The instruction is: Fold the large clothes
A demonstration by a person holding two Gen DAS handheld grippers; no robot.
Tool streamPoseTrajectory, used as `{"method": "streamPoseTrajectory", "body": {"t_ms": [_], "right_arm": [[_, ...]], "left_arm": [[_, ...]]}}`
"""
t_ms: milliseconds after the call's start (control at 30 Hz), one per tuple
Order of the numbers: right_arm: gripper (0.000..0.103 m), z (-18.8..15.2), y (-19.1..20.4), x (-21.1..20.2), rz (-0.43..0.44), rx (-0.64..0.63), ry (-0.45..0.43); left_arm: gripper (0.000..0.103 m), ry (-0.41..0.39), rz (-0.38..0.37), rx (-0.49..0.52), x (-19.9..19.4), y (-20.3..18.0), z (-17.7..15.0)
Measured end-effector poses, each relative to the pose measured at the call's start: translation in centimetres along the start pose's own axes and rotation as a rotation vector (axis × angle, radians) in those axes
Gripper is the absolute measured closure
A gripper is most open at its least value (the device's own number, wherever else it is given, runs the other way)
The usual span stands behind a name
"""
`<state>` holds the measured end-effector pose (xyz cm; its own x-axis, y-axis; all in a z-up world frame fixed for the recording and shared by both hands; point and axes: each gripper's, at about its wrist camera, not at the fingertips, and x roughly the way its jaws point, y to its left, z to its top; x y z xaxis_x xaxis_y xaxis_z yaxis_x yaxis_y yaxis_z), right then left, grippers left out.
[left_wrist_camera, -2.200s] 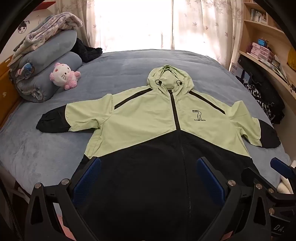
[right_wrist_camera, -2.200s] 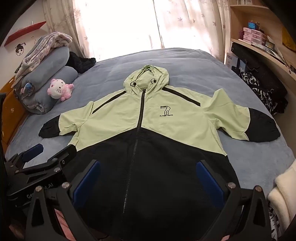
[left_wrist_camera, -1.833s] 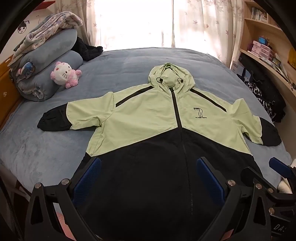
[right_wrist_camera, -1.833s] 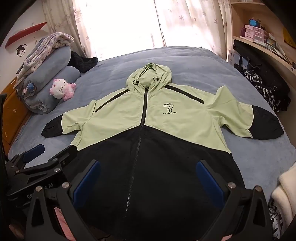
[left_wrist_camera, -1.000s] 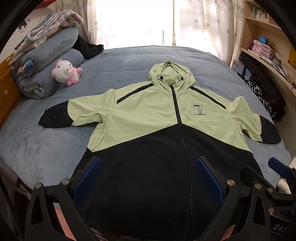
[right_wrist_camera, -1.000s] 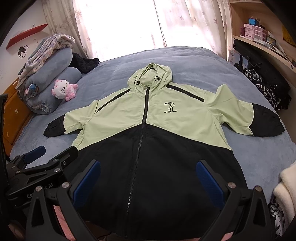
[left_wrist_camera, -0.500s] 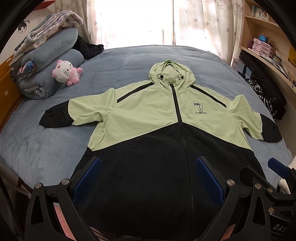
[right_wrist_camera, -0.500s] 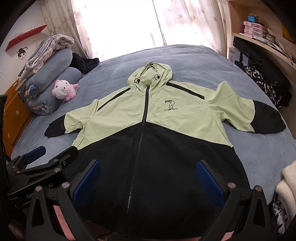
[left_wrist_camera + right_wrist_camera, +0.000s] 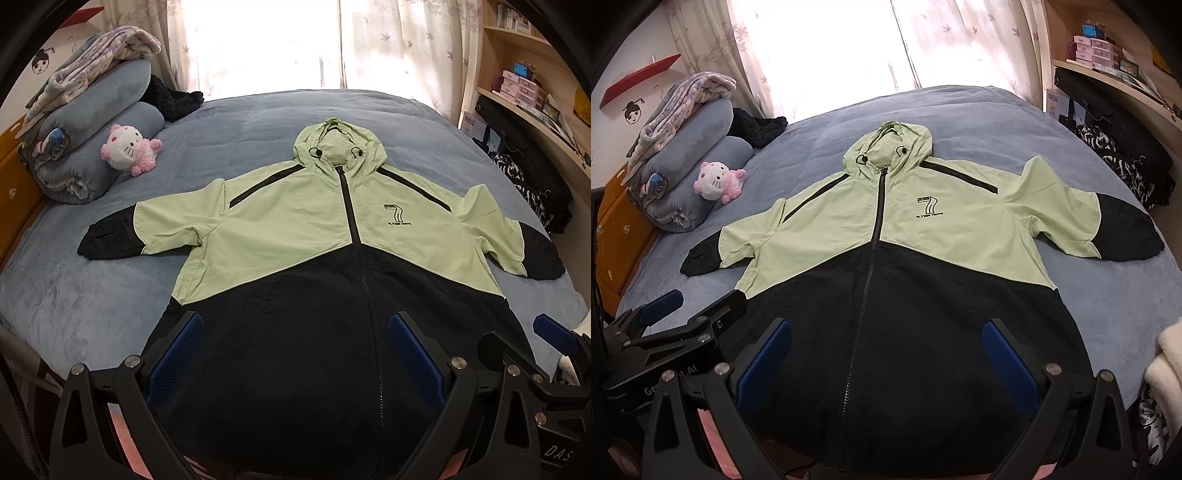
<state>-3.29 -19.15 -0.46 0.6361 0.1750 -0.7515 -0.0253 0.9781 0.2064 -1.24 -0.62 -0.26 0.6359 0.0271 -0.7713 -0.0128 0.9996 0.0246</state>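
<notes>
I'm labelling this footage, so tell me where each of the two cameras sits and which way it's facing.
Left wrist: on the left gripper, at the bed's foot, facing the window across the spread-out jacket; its own open fingers show, with the right gripper at the right edge.
Right wrist: on the right gripper, same heading; open fingers show, with the left gripper at lower left.
Shared: jacket, bed, plush toy, curtains.

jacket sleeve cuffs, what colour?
Black, on both ends of the jacket sleeves; the upper sleeves are light green. Right wrist view shows it best.
</notes>
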Motion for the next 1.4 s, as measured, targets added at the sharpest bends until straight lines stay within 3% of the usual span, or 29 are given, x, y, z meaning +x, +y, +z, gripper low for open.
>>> {"method": "streamPoseTrajectory", "body": {"t_ms": [467, 1133, 1267, 1400], "right_arm": [[0.000, 1.4, -2.1, 0.3, 0.008, 0.001, -0.029], [0.000, 8.2, -5.4, -2.5, -0.023, -0.048, -0.192], [0.000, 10.6, -7.4, -3.8, -0.097, -0.031, -0.257], [0.000, 13.4, -11.5, -5.5, -0.242, 0.024, -0.348]], "left_arm": [[0.006, -0.025, 0.025, 0.070, 0.0, -2.5, 2.2], [0.006, -0.137, -0.010, 0.099, -1.0, -6.7, 8.7], [0.006, -0.146, -0.060, 0.118, -0.5, -7.9, 11.0], [0.006, -0.198, -0.100, 0.112, 0.0, -9.4, 14.3]]}}
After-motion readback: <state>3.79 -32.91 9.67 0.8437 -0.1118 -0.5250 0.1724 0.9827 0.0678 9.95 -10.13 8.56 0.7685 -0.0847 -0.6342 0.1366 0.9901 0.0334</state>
